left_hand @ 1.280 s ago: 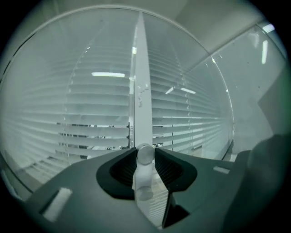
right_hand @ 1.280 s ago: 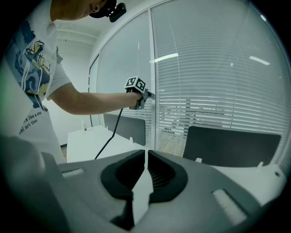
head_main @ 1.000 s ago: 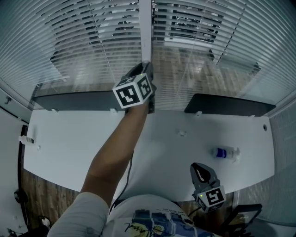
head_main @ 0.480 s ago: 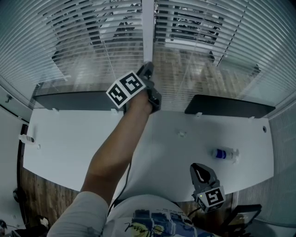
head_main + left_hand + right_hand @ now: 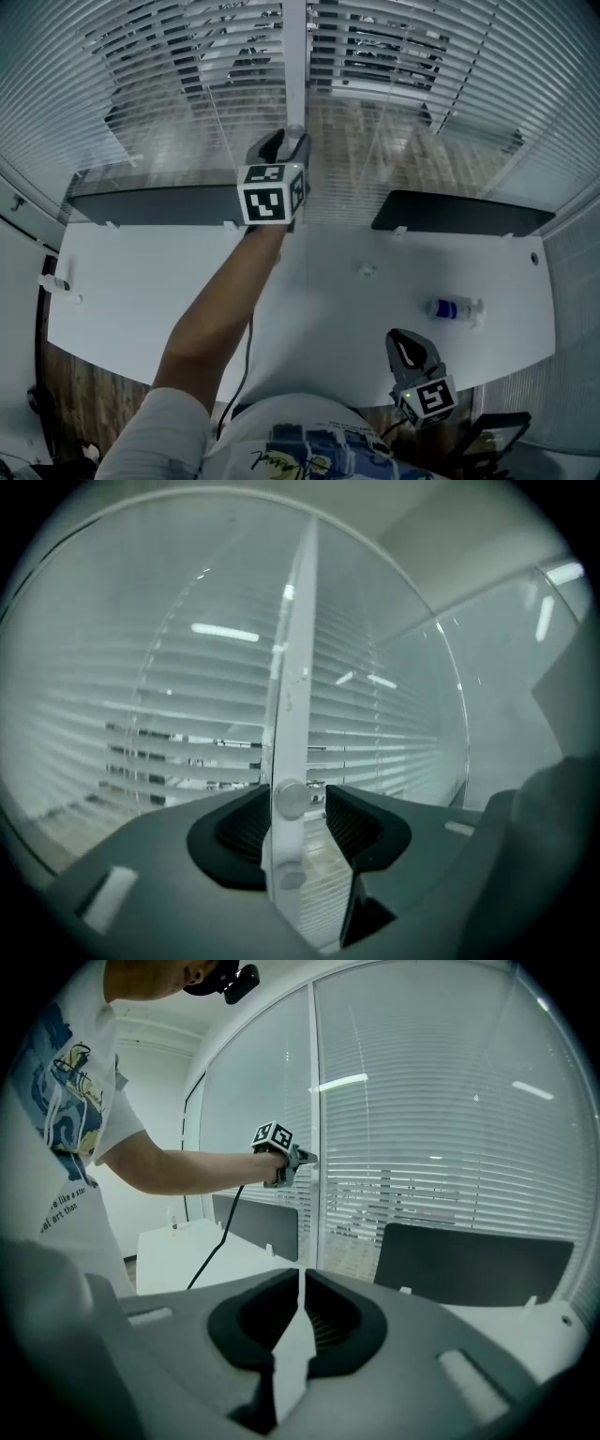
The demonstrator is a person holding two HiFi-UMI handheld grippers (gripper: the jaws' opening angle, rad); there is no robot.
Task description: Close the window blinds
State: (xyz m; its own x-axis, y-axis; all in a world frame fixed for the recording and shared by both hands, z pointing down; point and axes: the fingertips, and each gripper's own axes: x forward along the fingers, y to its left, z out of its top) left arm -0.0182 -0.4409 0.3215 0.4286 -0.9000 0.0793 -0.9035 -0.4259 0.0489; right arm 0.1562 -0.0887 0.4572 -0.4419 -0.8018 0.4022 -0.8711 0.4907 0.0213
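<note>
Left gripper view: knob [image 5: 291, 799] sits inside just-opened claw [image 5: 298, 825].

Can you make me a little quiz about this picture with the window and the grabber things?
1. True or false: the bottle lies on the white desk.
2. What stands between the jaws of the left gripper?
A. a round knob on the window post
B. a hanging cord
C. a cup
3. Which gripper has its jaws together with nothing in them?

Key
1. True.
2. A. The jaws have just been opening and stand apart from the round knob.
3. The right gripper, held low by the near edge of the white desk.
</note>
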